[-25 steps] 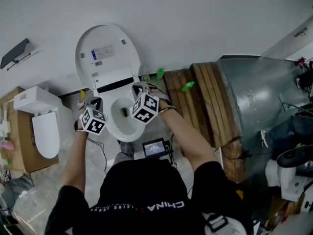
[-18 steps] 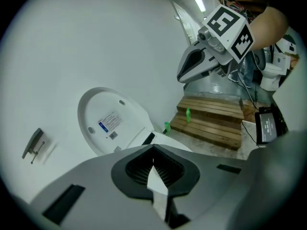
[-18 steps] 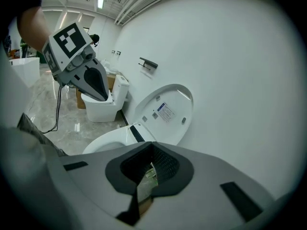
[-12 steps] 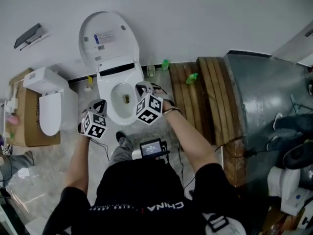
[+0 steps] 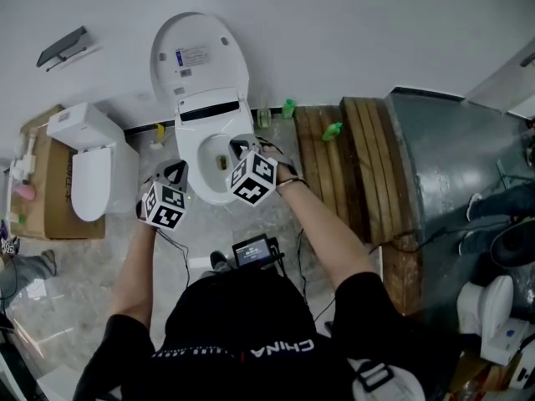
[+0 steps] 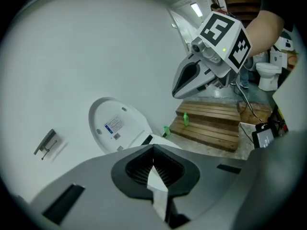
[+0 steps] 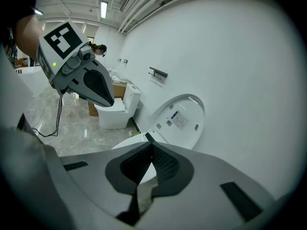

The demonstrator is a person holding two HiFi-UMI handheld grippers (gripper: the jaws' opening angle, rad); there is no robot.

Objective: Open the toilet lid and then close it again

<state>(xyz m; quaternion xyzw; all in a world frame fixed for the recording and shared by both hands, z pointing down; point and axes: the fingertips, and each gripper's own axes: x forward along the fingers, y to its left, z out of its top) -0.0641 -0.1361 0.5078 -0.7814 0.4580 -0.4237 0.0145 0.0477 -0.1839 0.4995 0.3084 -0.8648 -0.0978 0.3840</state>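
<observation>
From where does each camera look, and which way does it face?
Head view: on the person's head, facing steeply down at the toilet, lid raised; both arms, left gripper and right gripper show.
Left gripper view: on the left gripper, facing the lid along shut jaws; right gripper at upper right.
Right gripper view: on the right gripper, facing the lid along shut jaws; left gripper at upper left.
Both gripper views share the lid.

The left claw, closed and empty, faces the raised toilet lid.
</observation>
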